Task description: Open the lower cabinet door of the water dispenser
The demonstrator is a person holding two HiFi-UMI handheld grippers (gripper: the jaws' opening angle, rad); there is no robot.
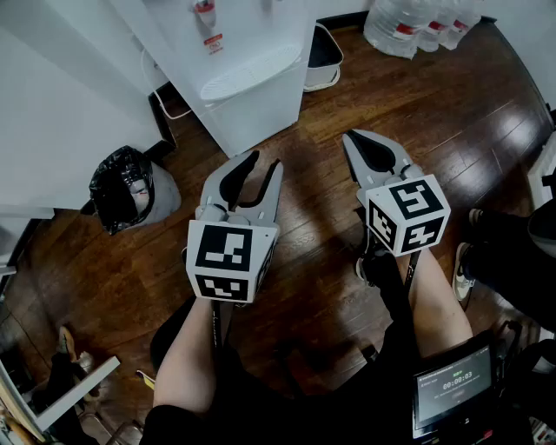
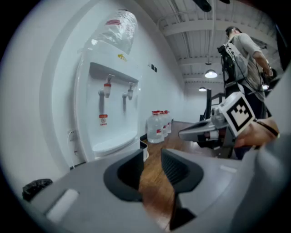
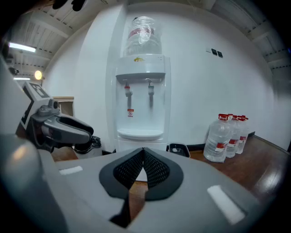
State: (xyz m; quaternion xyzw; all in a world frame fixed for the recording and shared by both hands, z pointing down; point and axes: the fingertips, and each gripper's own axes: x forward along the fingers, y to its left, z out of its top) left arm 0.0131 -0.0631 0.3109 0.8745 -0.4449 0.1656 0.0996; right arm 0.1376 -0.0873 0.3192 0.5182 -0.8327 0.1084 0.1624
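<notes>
The white water dispenser stands against the wall with a bottle on top and two taps over a drip tray. Its lower cabinet door is closed; in the right gripper view most of it is hidden behind the gripper body. My left gripper hovers over the floor just in front of the door, jaws apart with nothing between them, as the left gripper view also shows. My right gripper is held further right, level with the left one, its pads pressed together and empty.
A black rubbish bag sits left of the dispenser. A small white bin and several water bottles stand to its right. A person's legs and shoes are at the right edge; another person stands behind.
</notes>
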